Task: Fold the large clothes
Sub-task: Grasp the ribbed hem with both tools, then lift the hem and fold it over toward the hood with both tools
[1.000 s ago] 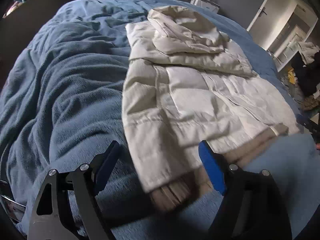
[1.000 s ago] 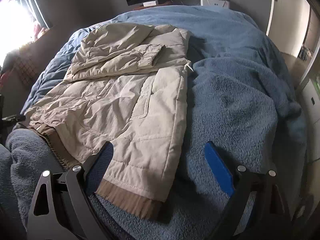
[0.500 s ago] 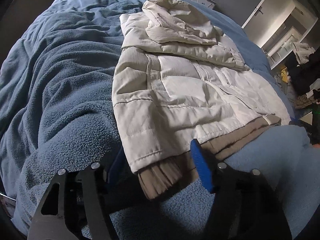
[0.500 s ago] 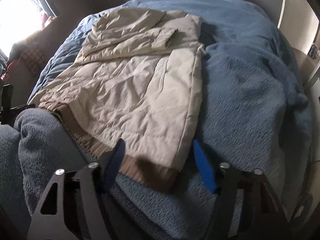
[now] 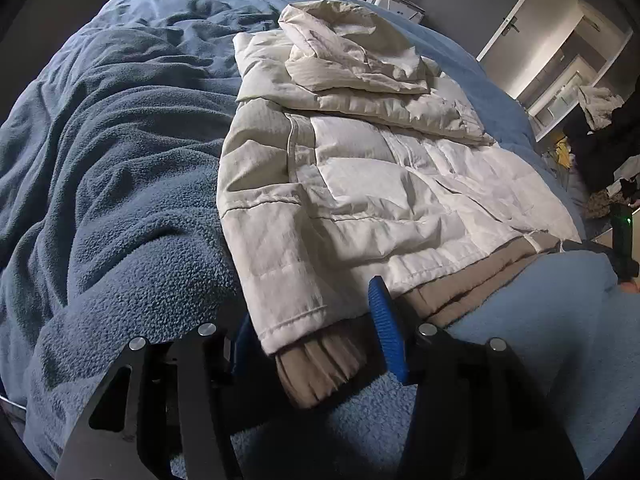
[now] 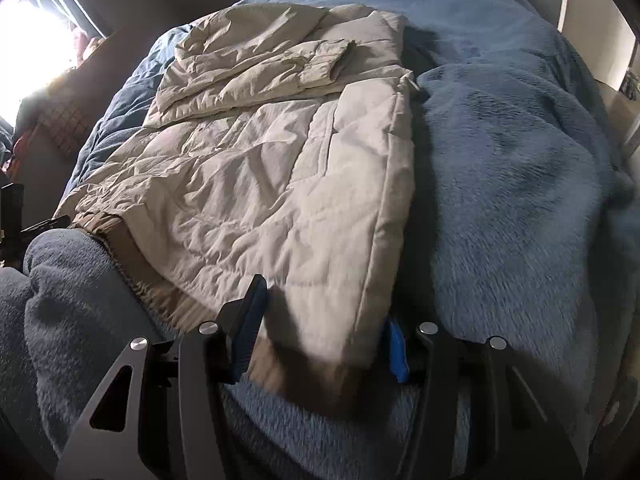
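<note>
**Cream jacket on bed, both hem corners between the jaws**

Left wrist view. Item: cream padded jacket (image 5: 380,184), lying flat on the blue fleece blanket (image 5: 112,200) that covers the bed. Sleeves and hood are already folded in over the upper body, so the garment is a long rectangle. The tan ribbed hem (image 5: 320,364) lies nearest the camera. The left hand-held gripper (image 5: 312,344) points down at the hem's near corner. Its jaws have just been closing and now stand about half spread, with the corner of quilting and ribbing between them. The right blue pad (image 5: 386,336) lies against the hem's edge; the left pad is mostly hidden behind the fabric, so I cannot tell whether the pinch is complete. Beyond the bed: a white door and shelving.

Right wrist view. The same jacket (image 6: 280,184) from the opposite side, with a bright window at far left. The right hand-held gripper (image 6: 320,336) straddles the other hem corner. Its jaws have likewise just been closing; the fabric bulges between the pads, and the right-hand pad (image 6: 396,352) is tucked under the jacket's edge. Firm contact on both sides is not clear.

Progress, as judged: sleeves and hood are done. The bottom-to-top fold has not begun; the hem still lies on the blanket.
</note>
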